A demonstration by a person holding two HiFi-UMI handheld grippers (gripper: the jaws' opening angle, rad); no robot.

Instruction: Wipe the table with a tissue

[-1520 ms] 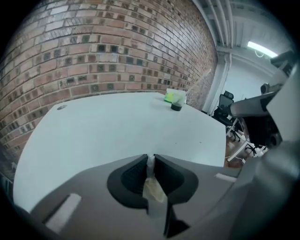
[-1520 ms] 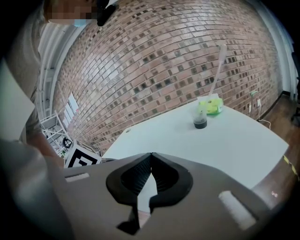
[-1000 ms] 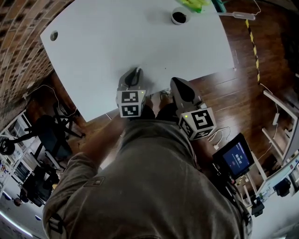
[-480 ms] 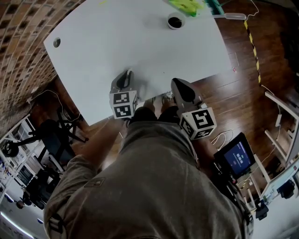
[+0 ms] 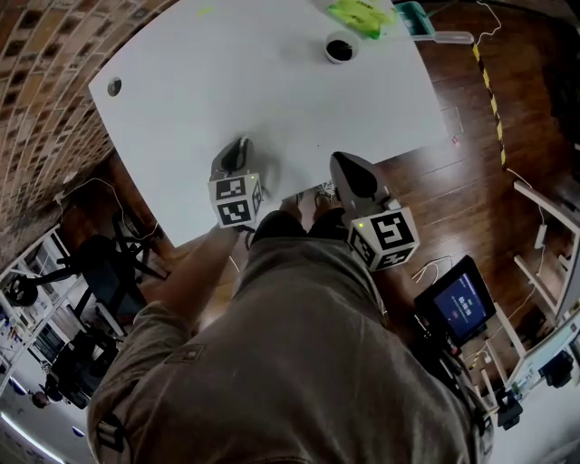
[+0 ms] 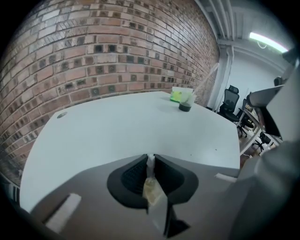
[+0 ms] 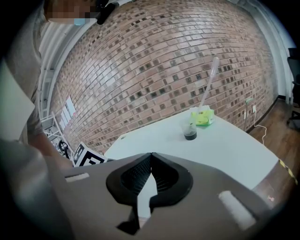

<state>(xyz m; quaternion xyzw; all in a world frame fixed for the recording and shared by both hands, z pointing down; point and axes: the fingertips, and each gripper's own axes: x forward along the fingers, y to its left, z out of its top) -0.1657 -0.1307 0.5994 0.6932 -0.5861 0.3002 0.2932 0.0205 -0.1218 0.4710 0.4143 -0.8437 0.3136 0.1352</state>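
The white table [image 5: 254, 72] fills the upper part of the head view. My left gripper [image 5: 237, 145] hangs over its near edge, jaws shut on a crumpled white tissue [image 6: 150, 185] with a yellowish stain, pinched at the left gripper's [image 6: 150, 157] tips. My right gripper [image 5: 344, 161] sits at the near edge a little to the right. In its own view the right gripper [image 7: 151, 154] is shut, tips touching, nothing between them. Whether the tissue touches the table top [image 6: 131, 122] is hidden.
A small cup with dark liquid [image 5: 342, 47] and a green pack [image 5: 362, 13] stand at the table's far side. A cable hole [image 5: 114, 87] is at the far left. A brick wall [image 6: 108, 51] runs behind. An office chair [image 5: 100, 263] and a lit screen [image 5: 460, 304] stand on the wooden floor.
My left gripper has slid to the left along the table's near edge with the tissue still in it. The right gripper has stayed where it was.
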